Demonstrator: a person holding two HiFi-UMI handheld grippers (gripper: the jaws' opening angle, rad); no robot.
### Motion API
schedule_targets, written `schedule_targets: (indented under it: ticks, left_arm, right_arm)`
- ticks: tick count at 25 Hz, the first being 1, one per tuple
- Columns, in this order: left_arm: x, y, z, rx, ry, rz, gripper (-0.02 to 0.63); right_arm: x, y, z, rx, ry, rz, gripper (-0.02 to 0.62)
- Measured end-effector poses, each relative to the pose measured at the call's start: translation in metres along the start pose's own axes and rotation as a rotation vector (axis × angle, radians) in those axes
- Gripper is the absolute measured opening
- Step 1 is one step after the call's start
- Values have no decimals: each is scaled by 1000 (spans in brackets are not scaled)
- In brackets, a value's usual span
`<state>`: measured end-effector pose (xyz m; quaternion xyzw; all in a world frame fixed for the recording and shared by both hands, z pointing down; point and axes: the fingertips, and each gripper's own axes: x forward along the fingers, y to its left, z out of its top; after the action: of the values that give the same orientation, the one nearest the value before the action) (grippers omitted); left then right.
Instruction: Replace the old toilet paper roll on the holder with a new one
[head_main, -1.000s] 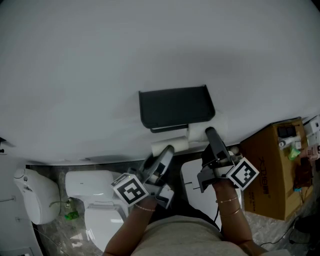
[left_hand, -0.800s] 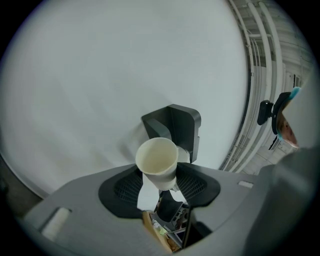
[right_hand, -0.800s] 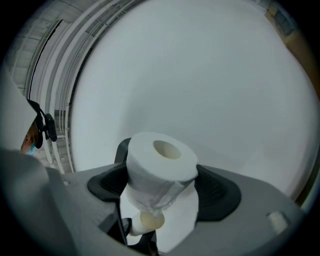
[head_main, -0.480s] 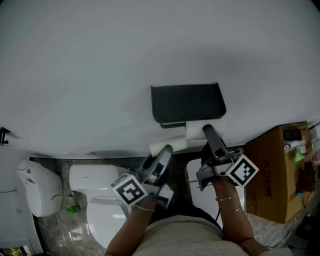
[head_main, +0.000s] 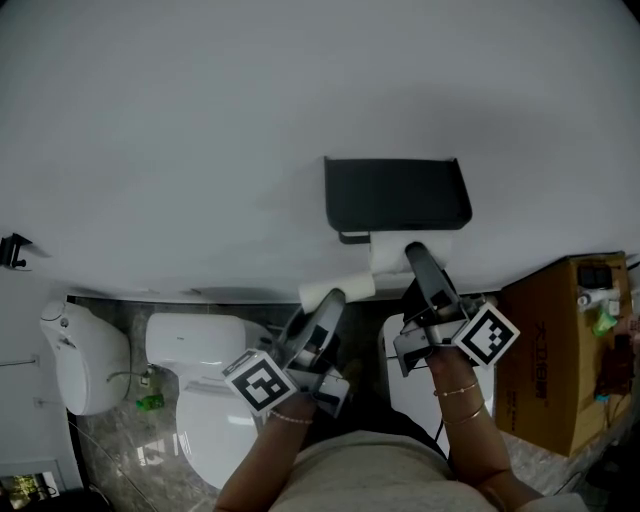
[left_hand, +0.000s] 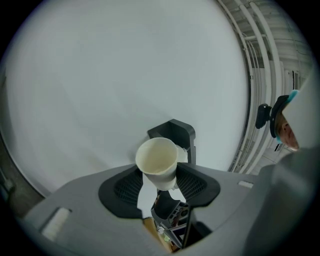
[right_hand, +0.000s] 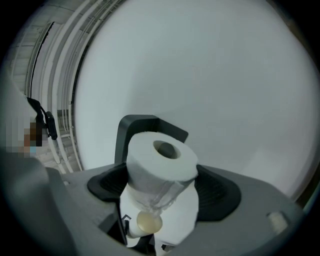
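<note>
A black wall holder hangs on the white wall, with nothing on it that I can see. My left gripper is shut on an empty cream cardboard tube, below and to the left of the holder. In the left gripper view the tube stands between the jaws of the left gripper, with the holder behind it. My right gripper is shut on a full white toilet paper roll, just under the holder's left part. In the right gripper view the roll fills the jaws of the right gripper.
A white toilet stands on the floor at lower left, and a rounded white fixture is further left. There is a white bin under my right hand. A brown cardboard box with small items on top stands at the right.
In the head view the holder has shifted to the right and slightly down. Both grippers now sit further left relative to it, still holding the tube and the roll.
</note>
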<state>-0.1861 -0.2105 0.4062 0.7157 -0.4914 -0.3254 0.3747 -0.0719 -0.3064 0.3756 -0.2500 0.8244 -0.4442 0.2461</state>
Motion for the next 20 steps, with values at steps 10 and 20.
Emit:
schedule_targets:
  ticks: [10,20]
  left_arm:
    - [-19,2,2,2,-37,32,215]
    - [-28,0,0,17,-54,47,215]
  right_arm:
    - [6,4,-17,36,15,15,425]
    - [6,0,-22,73,22,16,424]
